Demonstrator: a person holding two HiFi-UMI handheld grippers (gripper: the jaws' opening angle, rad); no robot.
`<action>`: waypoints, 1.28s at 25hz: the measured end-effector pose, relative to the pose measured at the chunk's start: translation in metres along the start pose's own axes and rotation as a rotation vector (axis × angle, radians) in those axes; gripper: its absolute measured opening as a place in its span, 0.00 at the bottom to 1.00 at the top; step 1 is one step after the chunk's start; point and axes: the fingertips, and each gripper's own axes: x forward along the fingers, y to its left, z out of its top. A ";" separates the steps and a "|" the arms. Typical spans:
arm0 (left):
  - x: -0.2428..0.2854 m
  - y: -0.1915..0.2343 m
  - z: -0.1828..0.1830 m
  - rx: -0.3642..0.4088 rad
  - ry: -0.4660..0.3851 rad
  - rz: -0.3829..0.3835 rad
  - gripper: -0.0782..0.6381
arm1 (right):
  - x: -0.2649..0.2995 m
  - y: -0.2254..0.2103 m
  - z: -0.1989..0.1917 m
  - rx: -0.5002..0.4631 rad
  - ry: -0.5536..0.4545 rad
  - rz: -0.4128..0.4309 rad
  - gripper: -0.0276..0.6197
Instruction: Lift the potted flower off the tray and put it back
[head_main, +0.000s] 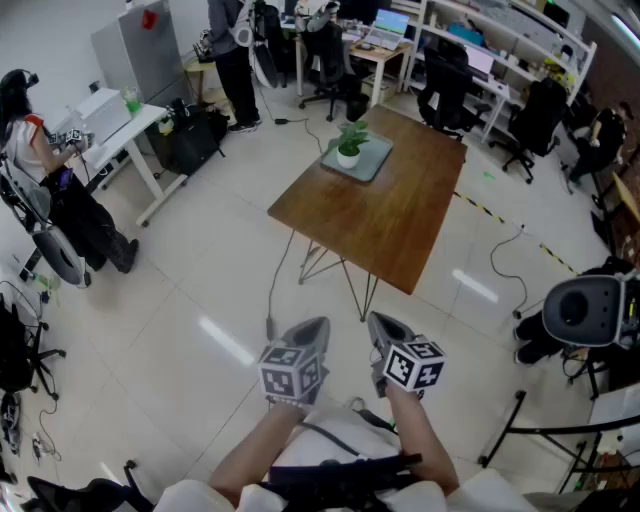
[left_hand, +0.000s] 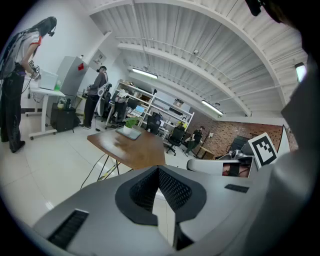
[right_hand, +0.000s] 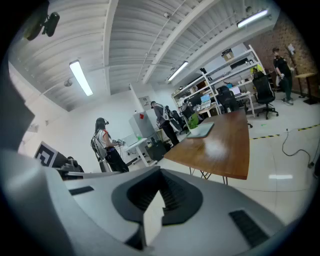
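Tongs in both your hands are squeezed closed, and they hold nothing. Your left tongs (head_main: 308, 332) and your right tongs (head_main: 384, 330) sit side by side, low in front of you, over the pale floor (head_main: 200, 270). They point a little down. The brown bench (head_main: 400, 215) is well apart from them, farther out. The potted flower (head_main: 349, 146) stands up straight on the grey tray (head_main: 376, 165), near the far corner of the bench. A person (head_main: 45, 175) stands at a white desk (head_main: 120, 125) off to your left.
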 end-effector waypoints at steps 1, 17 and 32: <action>0.001 0.001 0.001 0.001 -0.001 0.000 0.10 | 0.002 0.000 0.001 -0.001 -0.002 0.002 0.05; -0.011 0.037 -0.005 0.001 0.038 -0.026 0.10 | 0.031 0.029 -0.020 0.023 0.008 -0.012 0.05; 0.061 0.105 0.041 -0.045 0.025 0.054 0.10 | 0.124 -0.019 0.026 0.033 0.034 0.012 0.05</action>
